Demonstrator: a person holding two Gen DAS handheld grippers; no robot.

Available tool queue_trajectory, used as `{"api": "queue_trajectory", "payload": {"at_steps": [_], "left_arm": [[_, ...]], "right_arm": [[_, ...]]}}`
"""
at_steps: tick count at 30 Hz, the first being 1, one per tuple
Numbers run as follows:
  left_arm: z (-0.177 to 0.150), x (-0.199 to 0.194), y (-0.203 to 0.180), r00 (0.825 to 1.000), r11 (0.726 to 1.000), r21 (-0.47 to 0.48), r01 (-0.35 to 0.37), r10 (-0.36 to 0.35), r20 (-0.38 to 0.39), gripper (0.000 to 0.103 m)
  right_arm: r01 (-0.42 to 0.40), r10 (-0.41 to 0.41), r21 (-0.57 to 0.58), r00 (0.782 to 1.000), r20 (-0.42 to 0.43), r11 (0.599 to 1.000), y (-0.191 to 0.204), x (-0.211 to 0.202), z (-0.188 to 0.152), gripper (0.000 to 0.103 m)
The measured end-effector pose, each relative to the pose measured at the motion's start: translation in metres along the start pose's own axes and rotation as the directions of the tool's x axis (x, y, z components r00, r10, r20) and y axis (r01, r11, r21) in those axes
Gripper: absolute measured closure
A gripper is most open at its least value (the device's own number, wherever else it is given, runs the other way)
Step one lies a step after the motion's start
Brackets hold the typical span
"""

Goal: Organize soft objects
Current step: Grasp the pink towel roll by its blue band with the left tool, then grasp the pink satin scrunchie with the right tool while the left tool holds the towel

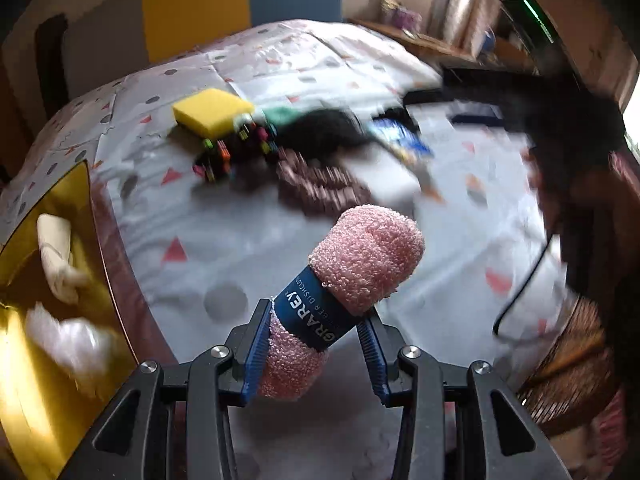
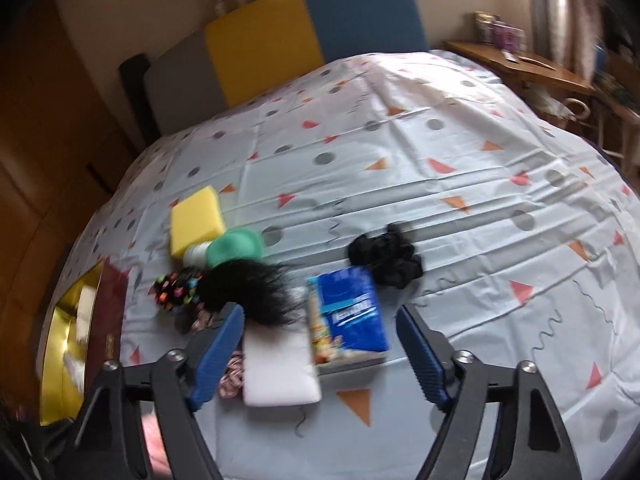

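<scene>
Left gripper [image 1: 316, 344] jaws clamp the tilted pink dishcloth roll [image 1: 348, 280]; right gripper [image 2: 320, 344] jaws wide.

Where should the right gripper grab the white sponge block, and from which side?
Grip the white sponge block across its short width, on the two long side faces, coming down from above. It lies flat with its long axis roughly along the right gripper, whose open fingers already straddle it. Take the near half: black fur overlaps the far end, and the blue packet abuts the right edge.
</scene>
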State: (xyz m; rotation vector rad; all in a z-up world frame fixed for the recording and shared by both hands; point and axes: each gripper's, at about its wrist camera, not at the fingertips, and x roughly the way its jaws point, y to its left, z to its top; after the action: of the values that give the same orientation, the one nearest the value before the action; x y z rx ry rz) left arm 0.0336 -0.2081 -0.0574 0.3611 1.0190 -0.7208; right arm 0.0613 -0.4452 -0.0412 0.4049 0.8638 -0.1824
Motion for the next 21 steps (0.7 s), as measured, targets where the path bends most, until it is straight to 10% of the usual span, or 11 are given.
{"api": "queue_trajectory", "payload": {"at_steps": [12,21], "left_arm": [[-0.009,0.012,-0.021,0.994,0.991,0.105,-0.087,0.079,0.081,0.059],[-0.012,0.011,-0.022,0.992,0.991,0.103,-0.09,0.079,0.103,0.059]], "right_arm": [[-0.172,0.138,-0.247,0.979,-0.148,0.954,0.065,0.021,-0.022,0.045],[-0.171,0.038,-0.431,0.953,-0.301,0.886,0.121,0.075,-0.026,0.046]]}}
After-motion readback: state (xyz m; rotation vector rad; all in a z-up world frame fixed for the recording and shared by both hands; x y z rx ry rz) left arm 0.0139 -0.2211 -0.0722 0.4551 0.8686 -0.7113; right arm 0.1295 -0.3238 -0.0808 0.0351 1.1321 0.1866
